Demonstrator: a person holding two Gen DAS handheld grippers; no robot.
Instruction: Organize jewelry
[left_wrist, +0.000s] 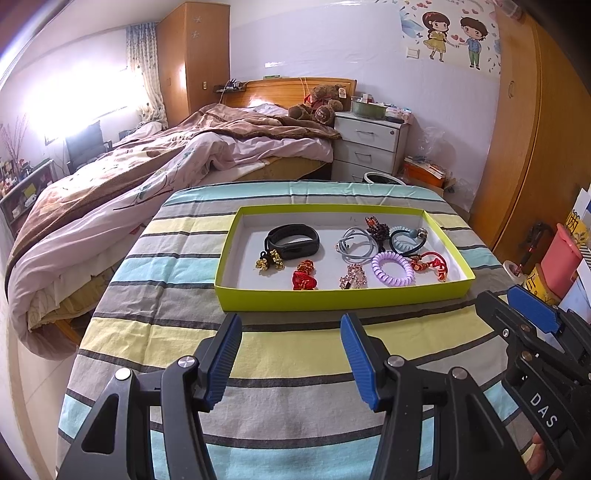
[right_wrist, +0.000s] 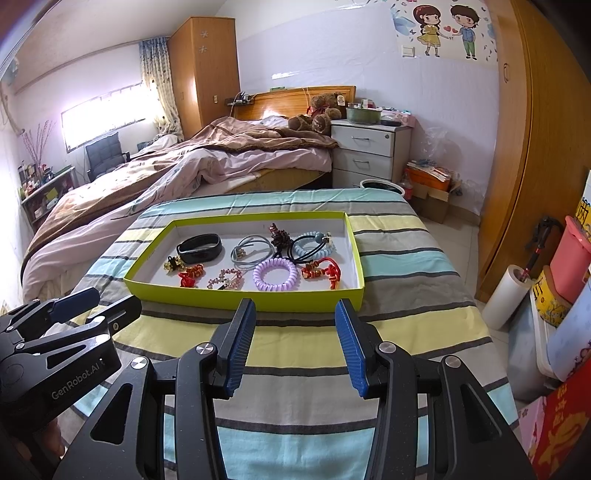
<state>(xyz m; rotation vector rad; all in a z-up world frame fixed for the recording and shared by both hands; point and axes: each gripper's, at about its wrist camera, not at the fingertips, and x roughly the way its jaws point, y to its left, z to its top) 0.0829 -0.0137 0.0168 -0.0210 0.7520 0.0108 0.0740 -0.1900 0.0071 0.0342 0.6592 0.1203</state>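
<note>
A lime-green shallow box (left_wrist: 332, 297) (right_wrist: 236, 301) lies on the striped table. Inside are a black wristband (left_wrist: 291, 240) (right_wrist: 199, 248), a purple coil hair tie (left_wrist: 392, 267) (right_wrist: 275, 274), a grey hair tie (left_wrist: 356, 243) (right_wrist: 251, 248), a blue hair tie (left_wrist: 404, 240) (right_wrist: 314, 245), red knot ornaments (left_wrist: 304, 277) (right_wrist: 325, 271), gold bells (left_wrist: 269, 260) and a pink beaded piece (left_wrist: 352, 277). My left gripper (left_wrist: 291, 354) is open and empty, just short of the box's near wall. My right gripper (right_wrist: 295, 343) is open and empty, also before the box; it shows at the right of the left wrist view (left_wrist: 532, 314).
The striped tablecloth (left_wrist: 258, 369) (right_wrist: 406, 314) covers the table. An unmade bed (left_wrist: 166, 166) lies to the left and behind. A white drawer unit (left_wrist: 369, 144) stands behind. A paper roll (right_wrist: 506, 295) and pink bin (right_wrist: 572, 254) crowd the floor at right, beside a wooden wardrobe (right_wrist: 535, 147).
</note>
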